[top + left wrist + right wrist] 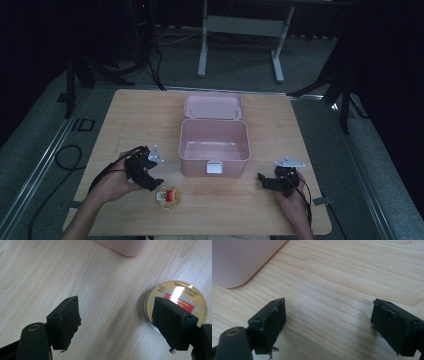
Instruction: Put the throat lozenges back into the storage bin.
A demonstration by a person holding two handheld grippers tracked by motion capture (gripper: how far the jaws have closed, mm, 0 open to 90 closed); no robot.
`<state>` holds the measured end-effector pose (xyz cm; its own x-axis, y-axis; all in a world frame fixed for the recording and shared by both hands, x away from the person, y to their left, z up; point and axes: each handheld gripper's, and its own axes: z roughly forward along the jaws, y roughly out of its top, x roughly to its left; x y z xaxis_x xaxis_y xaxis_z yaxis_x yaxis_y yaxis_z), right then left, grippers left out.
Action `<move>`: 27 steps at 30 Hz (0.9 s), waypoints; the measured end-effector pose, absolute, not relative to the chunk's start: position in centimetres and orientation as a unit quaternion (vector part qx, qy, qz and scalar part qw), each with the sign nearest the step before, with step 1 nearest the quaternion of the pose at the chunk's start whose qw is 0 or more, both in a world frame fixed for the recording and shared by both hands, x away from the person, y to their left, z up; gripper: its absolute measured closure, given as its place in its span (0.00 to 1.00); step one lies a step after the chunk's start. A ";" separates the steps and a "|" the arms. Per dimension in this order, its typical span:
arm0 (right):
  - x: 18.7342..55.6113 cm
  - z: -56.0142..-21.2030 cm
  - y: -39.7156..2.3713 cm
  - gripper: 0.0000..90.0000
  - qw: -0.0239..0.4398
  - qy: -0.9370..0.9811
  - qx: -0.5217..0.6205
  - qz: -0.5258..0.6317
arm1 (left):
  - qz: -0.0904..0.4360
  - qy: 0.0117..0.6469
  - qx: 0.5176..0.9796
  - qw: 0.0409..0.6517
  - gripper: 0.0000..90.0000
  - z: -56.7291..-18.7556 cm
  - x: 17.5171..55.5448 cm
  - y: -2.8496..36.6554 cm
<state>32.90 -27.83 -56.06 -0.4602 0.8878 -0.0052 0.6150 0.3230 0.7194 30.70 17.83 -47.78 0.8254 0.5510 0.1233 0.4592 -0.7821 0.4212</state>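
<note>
A pink box [214, 146] stands open in the middle of the wooden table [130, 115], its lid [213, 106] folded back behind it. A small round tin [167, 196] with a yellow and red label lies near the front edge, left of the box's white latch [215, 167]. My left gripper [150, 181] hovers just left of the tin, open, with bare wood between its jaws; in the left gripper view the tin [183, 293] sits partly behind the right jaw. My right gripper [267, 181] is open over bare wood, front right of the box [239, 260].
The floor around the table is dark, with cables [65, 155] at the left and a white desk frame [240, 35] behind. Bare wood lies left and right of the box.
</note>
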 end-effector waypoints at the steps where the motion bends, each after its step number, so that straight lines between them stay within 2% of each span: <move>1: 32.9 -56.1 -27.8 0.14 0.205 0.787 0.477 0.333 | 0.117 0.265 0.938 0.191 0.25 -47.8 30.6 17.7; 27: 32.9 -56.1 -27.8 0.14 0.205 0.787 0.477 0.333 | 0.103 0.215 0.956 0.170 0.23 -47.2 29.3 15.9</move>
